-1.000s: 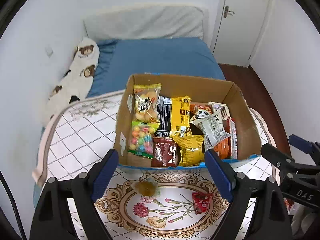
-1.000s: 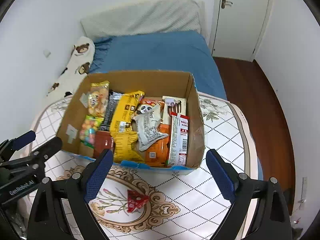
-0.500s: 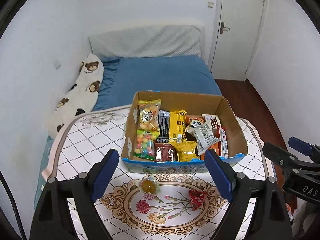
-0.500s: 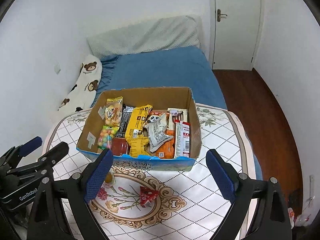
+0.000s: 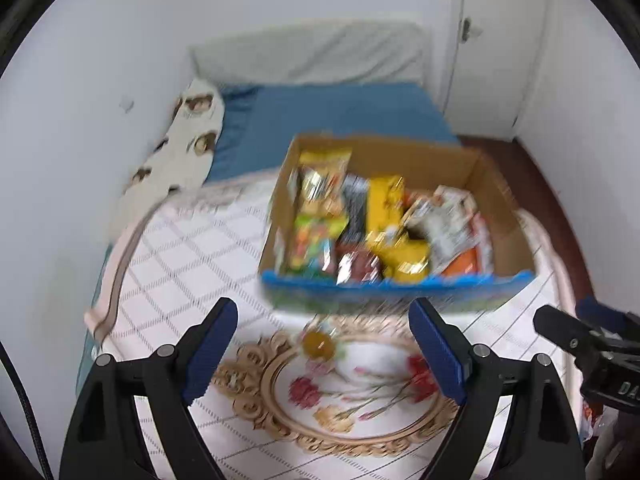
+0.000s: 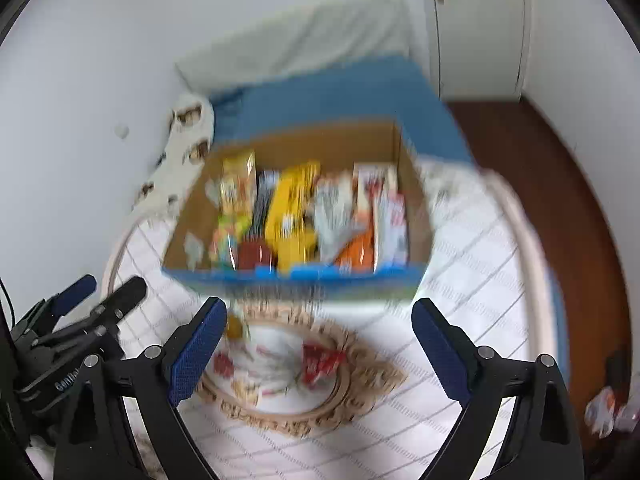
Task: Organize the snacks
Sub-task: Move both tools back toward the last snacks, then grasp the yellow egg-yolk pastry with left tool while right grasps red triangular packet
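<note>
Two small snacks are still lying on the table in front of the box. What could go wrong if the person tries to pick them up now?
1. The yellow candy lies close to the box; the left gripper, jaws open, may bump the box front.
2. The red packet looks small and flat, so the right gripper, whose jaws have just been closing with nothing between them, may slip off it or catch the tablecloth.
3. Both grippers are near each other and could collide.

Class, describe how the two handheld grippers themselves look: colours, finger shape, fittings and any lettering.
Both the left gripper and the right gripper have black, angular frames with silver rivets and flat blue textured finger pads. White lettering marks each body, only partly legible. A black cable runs at the left view's edge.
</note>
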Tool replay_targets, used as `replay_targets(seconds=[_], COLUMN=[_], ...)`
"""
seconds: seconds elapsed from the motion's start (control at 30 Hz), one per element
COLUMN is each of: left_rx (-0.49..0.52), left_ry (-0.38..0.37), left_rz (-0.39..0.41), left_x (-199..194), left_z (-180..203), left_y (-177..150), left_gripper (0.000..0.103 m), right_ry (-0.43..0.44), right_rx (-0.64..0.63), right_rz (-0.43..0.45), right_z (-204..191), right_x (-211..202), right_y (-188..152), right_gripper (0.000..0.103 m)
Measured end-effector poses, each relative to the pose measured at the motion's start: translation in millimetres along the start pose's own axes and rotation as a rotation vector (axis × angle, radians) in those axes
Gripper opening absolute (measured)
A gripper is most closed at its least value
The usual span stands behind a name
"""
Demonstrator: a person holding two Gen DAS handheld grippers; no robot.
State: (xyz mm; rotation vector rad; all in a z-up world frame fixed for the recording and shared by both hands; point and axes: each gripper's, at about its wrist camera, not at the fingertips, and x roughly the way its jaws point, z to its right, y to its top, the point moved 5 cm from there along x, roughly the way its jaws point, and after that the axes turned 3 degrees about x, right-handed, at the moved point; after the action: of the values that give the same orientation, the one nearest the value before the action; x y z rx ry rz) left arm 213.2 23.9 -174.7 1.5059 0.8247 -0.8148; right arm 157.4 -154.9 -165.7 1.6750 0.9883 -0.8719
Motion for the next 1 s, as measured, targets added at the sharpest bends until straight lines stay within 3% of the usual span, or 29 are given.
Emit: replay_targets(seconds=[0.1, 0.27, 0.37, 0.47, 0.57, 0.63, 0.7, 0.73, 0.8, 0.83, 1.0], left_rx=[-0.013, -0.019, 0.014, -0.016, 0.013, 0.040, 0.053, 0.053, 0.059, 0.065, 0.096], left_ry=[0.027, 0.071, 0.056, -0.036, -0.055, -0.062, -0.065, -0.080, -0.092, -0.108, -0.102], left_rz=[-0.073, -0.192, -0.253, -0.351, -0.385, -0.403, -0.419, -0.415, -0.401, -0.399, -0.387], left_x=[26, 75, 101, 128, 151, 167, 181, 186, 190, 192, 191], left_z=[-13, -36, -36, -33, -26, -21, -18, -16, -13, -9, 1], left_y=[-24, -59, -69, -72, -70, -69, -68, -67, -64, -64, -69], left_gripper=[0.088, 0.088, 0.088, 0.088, 0.088, 0.088, 0.088, 0.086, 0.071, 0.056, 0.052], right_ry=[-0.001, -0.006, -0.004, -0.018, -0.026, -0.027, -0.025, -0.027, -0.030, -0.030, -0.026], right_rx=[0.019, 0.087, 0.103, 0.099, 0.091, 0.090, 0.087, 0.084, 0.080, 0.082, 0.075], right_rz=[-0.129, -0.281, -0.349, -0.375, -0.391, -0.398, -0.396, -0.394, -0.391, -0.393, -0.409], right_z=[6, 16, 15, 12, 9, 9, 9, 9, 10, 10, 9], right_x=[54, 126, 158, 177, 189, 193, 195, 194, 193, 194, 193], right_y=[-26, -62, -77, -79, -81, -83, -85, -86, -87, -87, -98], right_gripper=[0.062, 0.062, 0.062, 0.062, 0.061, 0.049, 0.046, 0.045, 0.044, 0.044, 0.043])
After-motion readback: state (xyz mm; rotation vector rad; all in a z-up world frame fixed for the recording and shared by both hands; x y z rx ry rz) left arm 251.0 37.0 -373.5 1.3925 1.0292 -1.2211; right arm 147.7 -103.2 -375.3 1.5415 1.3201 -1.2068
